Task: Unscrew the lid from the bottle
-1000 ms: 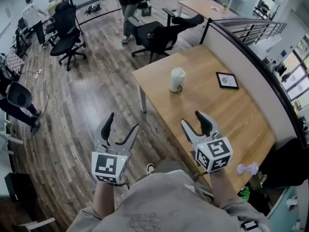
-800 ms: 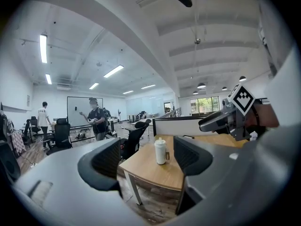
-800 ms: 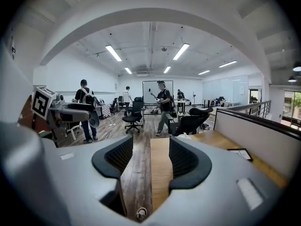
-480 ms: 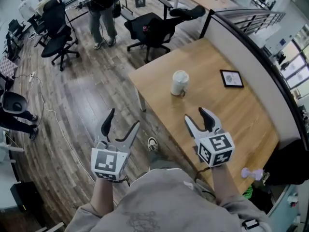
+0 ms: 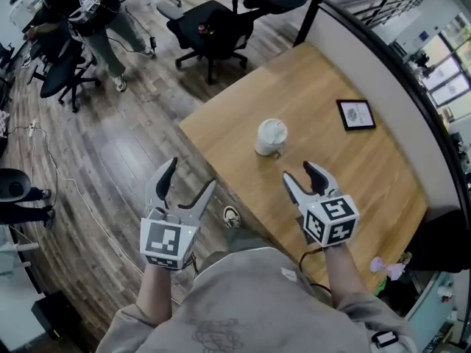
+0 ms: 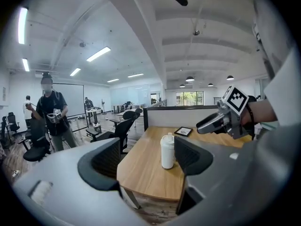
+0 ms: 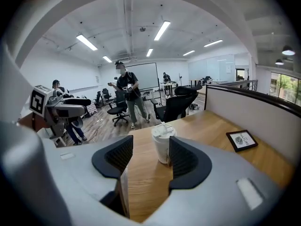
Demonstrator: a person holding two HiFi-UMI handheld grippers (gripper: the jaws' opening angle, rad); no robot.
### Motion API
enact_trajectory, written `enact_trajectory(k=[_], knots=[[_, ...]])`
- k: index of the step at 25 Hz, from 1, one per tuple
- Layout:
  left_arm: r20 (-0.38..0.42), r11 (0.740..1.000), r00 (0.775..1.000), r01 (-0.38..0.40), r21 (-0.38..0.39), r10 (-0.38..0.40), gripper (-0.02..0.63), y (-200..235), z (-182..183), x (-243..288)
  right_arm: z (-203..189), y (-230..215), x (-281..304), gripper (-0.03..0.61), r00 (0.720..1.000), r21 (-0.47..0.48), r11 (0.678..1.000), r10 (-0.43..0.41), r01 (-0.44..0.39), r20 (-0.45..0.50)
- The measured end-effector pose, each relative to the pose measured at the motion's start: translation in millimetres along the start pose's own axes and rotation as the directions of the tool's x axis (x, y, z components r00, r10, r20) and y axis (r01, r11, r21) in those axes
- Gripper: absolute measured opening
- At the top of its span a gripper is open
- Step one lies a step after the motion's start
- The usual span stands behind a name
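Low in the frame, my left gripper and right gripper both hold their jaws apart, empty. The white bottle stands upright at centre on the wooden table.

Open-plan office w/ dark wood-plank floor — a light wooden table sits against a curved low partition. Black swivel chairs stand nearby. Windows at right; strip lights on the white ceiling — whiteboard on the far wall.
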State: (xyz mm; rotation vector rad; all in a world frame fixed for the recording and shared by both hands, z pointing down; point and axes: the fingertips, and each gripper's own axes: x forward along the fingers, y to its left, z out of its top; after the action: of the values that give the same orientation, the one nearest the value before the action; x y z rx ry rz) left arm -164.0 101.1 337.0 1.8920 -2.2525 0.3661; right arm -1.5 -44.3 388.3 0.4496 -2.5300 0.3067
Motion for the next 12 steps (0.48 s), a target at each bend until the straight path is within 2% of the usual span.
enact_trajectory(k=[7, 12], knots=[[-0.046, 0.989, 0.991, 0.130, 0.067, -0.127, 0.360, -6.9, -3.5, 81.0, -1.4, -42.6, 39.4, 0.224, 1.000, 0.076, 0.997, -0.017, 0.019, -0.018], [-0.107, 0.954, 0.959, 0.275, 0.117, -0.263, 0.385, -27.1, -15.4, 125.1, 3.1, -55.8, 52.1, 0.225, 0.999, 0.111, 0.994, 0.008, -0.004, -0.035]])
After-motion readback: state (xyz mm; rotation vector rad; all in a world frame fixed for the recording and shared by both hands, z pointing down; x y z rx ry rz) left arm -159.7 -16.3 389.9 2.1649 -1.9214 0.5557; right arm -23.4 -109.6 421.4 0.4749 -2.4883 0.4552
